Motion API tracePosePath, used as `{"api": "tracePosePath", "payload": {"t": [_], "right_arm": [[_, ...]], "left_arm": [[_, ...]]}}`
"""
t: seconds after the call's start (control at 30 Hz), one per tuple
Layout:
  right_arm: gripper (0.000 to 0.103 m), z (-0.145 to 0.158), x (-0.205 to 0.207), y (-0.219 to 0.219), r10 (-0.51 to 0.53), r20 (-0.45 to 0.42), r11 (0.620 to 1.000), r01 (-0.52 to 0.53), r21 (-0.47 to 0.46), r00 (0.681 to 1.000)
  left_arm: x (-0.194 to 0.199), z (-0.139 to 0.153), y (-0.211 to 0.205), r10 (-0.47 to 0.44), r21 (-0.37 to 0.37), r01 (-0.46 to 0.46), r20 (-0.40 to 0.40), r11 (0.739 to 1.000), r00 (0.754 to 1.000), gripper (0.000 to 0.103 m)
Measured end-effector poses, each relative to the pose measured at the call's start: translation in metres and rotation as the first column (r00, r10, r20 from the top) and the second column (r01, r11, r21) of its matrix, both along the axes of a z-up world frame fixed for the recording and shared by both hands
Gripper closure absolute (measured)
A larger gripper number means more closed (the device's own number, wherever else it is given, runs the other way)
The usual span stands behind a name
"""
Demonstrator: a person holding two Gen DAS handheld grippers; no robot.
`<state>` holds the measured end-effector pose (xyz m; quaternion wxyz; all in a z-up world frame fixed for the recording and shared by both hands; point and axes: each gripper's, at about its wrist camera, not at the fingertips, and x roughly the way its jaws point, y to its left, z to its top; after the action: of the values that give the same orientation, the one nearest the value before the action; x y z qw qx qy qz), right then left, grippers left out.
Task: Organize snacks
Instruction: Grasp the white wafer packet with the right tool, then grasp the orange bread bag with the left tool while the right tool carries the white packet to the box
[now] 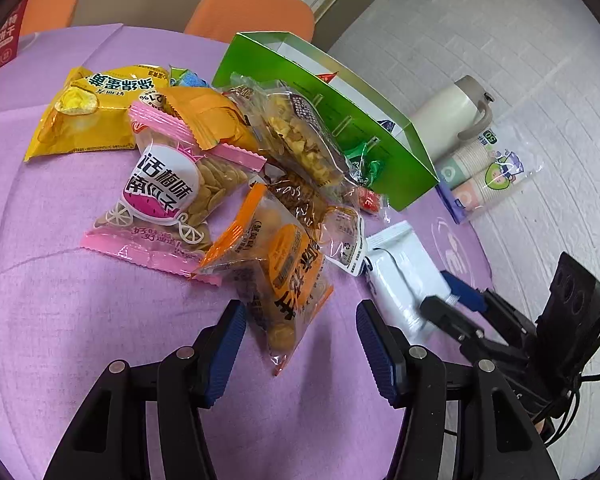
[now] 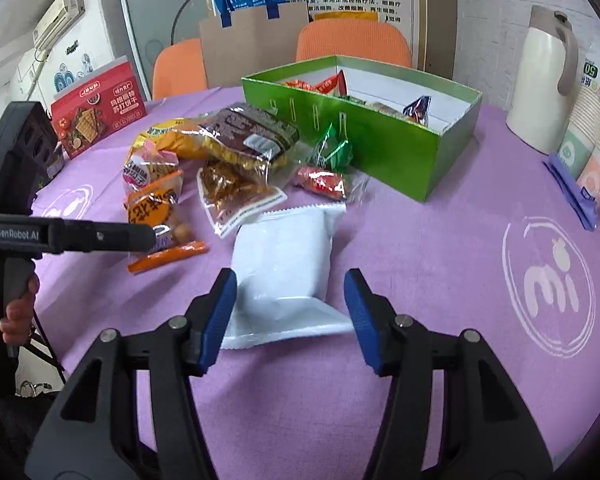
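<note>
A pile of snack packets lies on the purple tablecloth point(image 1: 60, 320) beside an open green box point(image 1: 340, 120), which also shows in the right wrist view point(image 2: 400, 160). My left gripper point(image 1: 300, 336) is open, its fingers either side of the near end of an orange-trimmed packet of round snacks point(image 1: 284, 280); that packet also shows in the right wrist view point(image 2: 160, 216). My right gripper point(image 2: 290, 312) is open around the near end of a white packet point(image 2: 284, 264), which also shows in the left wrist view point(image 1: 400, 276). The box holds several snacks point(image 2: 328, 84).
A pink seed packet point(image 1: 172, 200), a yellow chip bag point(image 1: 92, 116) and clear packets point(image 1: 300, 136) fill the pile. A cream thermos point(image 2: 544, 80) and wrapped paper cups point(image 2: 592, 160) stand right. A red cracker box point(image 2: 96, 108) stands far left. Orange chairs point(image 2: 352, 44) are behind.
</note>
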<state>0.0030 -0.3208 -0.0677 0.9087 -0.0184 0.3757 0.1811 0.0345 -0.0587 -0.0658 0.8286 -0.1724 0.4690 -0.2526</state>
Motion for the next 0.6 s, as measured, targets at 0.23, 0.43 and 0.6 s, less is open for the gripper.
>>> {"api": "tracePosePath", "payload": {"t": [0.23,0.43,0.6], "right_arm": [[0.031,-0.002,0.004,0.014,0.009,0.011,0.999,-0.009,-0.045,1.0],[0.03,-0.011,0.004,0.029,0.024,0.033,0.988,-0.019,-0.15,0.999],[0.042,-0.015,0.007,0.022,0.02,0.031,0.996,-0.017,-0.092,0.999]], "left_arm": [[0.004,0.002,-0.006,-0.004,0.016,0.004,-0.004,1.0,1.0,0.044],[0.011,0.001,-0.007,0.002,0.012,-0.002,-0.002,1.0,1.0,0.044],[0.015,-0.001,-0.006,0.004,-0.001,-0.004,0.021,1.0,1.0,0.046]]}}
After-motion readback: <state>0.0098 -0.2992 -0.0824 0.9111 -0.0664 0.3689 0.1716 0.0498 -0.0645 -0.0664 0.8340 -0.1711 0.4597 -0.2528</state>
